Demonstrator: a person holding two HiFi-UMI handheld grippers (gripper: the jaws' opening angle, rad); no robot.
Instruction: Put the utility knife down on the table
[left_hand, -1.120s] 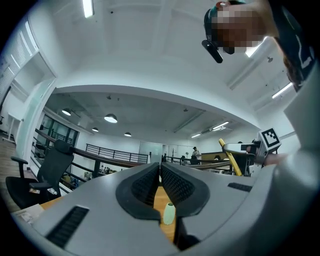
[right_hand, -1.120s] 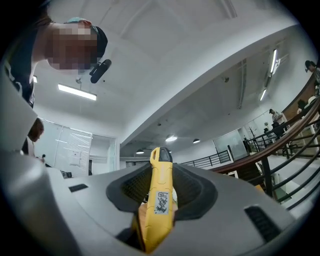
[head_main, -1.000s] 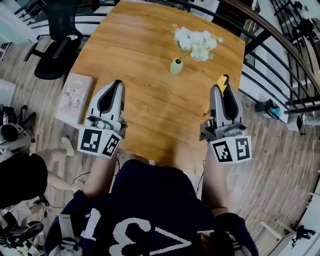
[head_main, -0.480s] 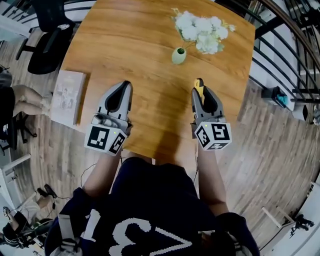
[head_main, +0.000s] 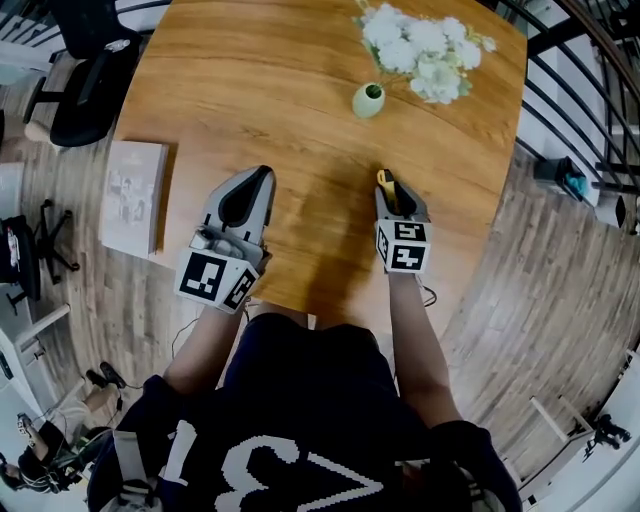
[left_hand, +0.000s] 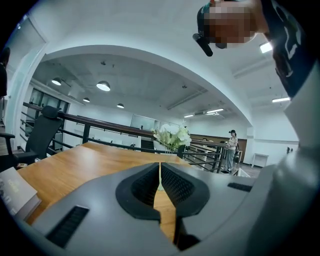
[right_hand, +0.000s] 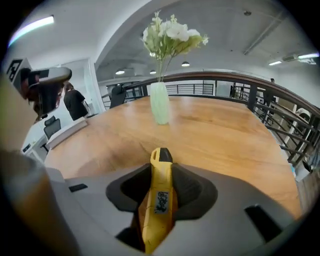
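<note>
We grip the knife (right_hand: 159, 197) in our right gripper (head_main: 396, 198) over the table (head_main: 300, 90), vase (right_hand: 160, 111) straight ahead of it, our left gripper (left_hand: 160, 172) nearly closed, holding nothing

1. Utility knife (right_hand: 159, 200): rear end hidden between the clamped jaws of the right gripper (right_hand: 161, 175); label print blurred, unreadable.
2. Book (head_main: 133, 196): cover print too small to read.
3. Office chair (head_main: 80, 110): cut off by the top edge.
</note>
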